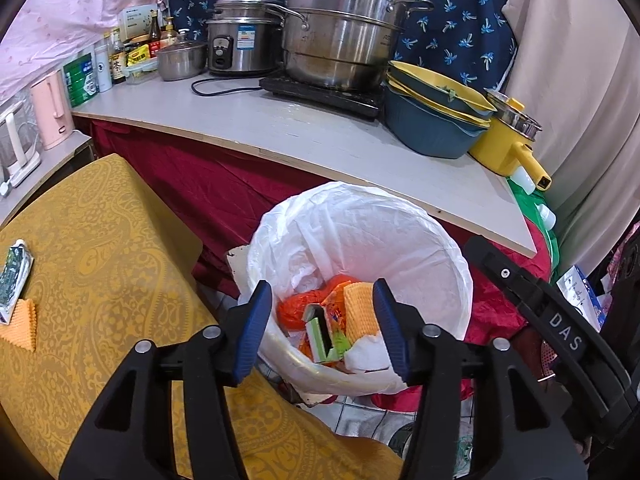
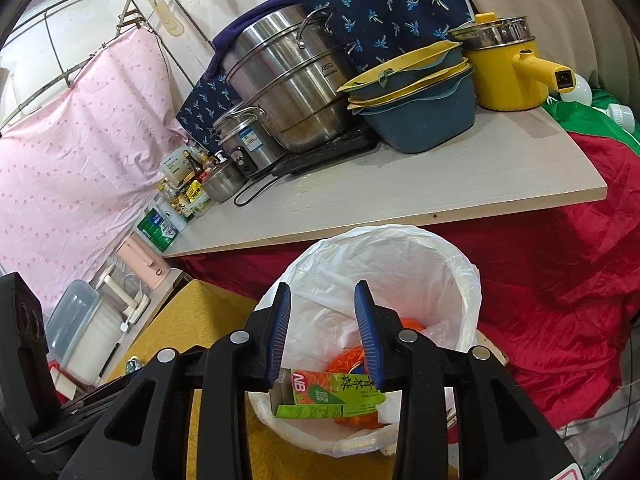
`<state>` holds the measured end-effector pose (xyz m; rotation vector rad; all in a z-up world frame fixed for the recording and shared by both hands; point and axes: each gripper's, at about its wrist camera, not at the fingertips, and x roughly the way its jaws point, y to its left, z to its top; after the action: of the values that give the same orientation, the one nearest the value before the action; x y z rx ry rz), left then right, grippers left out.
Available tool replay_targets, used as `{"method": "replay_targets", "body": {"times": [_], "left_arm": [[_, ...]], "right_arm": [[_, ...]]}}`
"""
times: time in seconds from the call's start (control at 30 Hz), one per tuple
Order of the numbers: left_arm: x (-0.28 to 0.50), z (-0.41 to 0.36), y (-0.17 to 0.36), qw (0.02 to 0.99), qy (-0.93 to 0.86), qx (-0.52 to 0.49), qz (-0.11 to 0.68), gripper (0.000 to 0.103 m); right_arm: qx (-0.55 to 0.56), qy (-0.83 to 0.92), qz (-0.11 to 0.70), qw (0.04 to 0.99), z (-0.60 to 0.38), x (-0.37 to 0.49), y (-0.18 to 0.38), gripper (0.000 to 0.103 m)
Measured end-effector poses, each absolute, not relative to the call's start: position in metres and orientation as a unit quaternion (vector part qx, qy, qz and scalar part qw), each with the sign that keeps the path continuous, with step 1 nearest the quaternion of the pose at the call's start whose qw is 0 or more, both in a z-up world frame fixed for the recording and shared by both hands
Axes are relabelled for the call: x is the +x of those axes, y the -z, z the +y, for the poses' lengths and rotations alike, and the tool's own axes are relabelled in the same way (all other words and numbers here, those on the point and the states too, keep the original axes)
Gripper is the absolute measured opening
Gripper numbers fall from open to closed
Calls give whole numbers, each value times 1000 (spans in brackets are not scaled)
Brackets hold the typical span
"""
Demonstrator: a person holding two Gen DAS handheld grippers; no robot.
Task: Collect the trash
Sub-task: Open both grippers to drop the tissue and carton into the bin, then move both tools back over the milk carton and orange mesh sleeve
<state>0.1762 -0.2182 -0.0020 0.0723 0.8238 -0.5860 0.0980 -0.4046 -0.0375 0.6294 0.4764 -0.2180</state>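
Note:
A waste bin with a white liner [image 1: 400, 232] [image 2: 400, 248] stands on the floor between the yellow-clothed table and the counter. Inside it lie an orange bag [image 1: 292, 312], a yellow foam piece [image 1: 360, 308], white paper and a green-and-orange carton [image 1: 320, 332] [image 2: 320, 396]. My left gripper [image 1: 322, 284] hangs open over the bin with nothing between its pads. My right gripper [image 2: 323, 286] is open too, and the carton lies below its jaws on the trash. A crumpled wrapper [image 1: 16, 276] and an orange scrap [image 1: 22, 328] remain on the table at the far left.
The yellow patterned table [image 1: 112, 264] lies left of the bin. Behind the bin, a grey counter [image 1: 320, 136] over red cloth carries steel pots [image 1: 340, 40], a rice cooker [image 1: 240, 48], stacked blue-and-yellow basins [image 1: 436, 120], a yellow pot [image 1: 508, 148] and bottles.

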Motion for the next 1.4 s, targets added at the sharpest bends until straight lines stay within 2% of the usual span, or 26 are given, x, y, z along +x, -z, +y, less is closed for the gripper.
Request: {"method": "replay_targets", "body": {"times": [0.1,0.27,0.5,0.77,1.4], "left_arm": [[176,-209,-1,878,273,30,391,52],[173,-187,-6,885,257,21,388,64],[170,-144,-9,894,229,2,386,64],[165,-78,-9,909,175,-17,378,64],[161,119,9,930,12,-37,366,64]], "right_arm": [[301,102,233,919,-398,97,34,34],[290,90,234,923,-381,97,27,38],[270,64,242,930,-347,101,15,39],[247,36,251,935,-301,106,4,48],[166,-88,319,929,-109,168,8,54]]}}
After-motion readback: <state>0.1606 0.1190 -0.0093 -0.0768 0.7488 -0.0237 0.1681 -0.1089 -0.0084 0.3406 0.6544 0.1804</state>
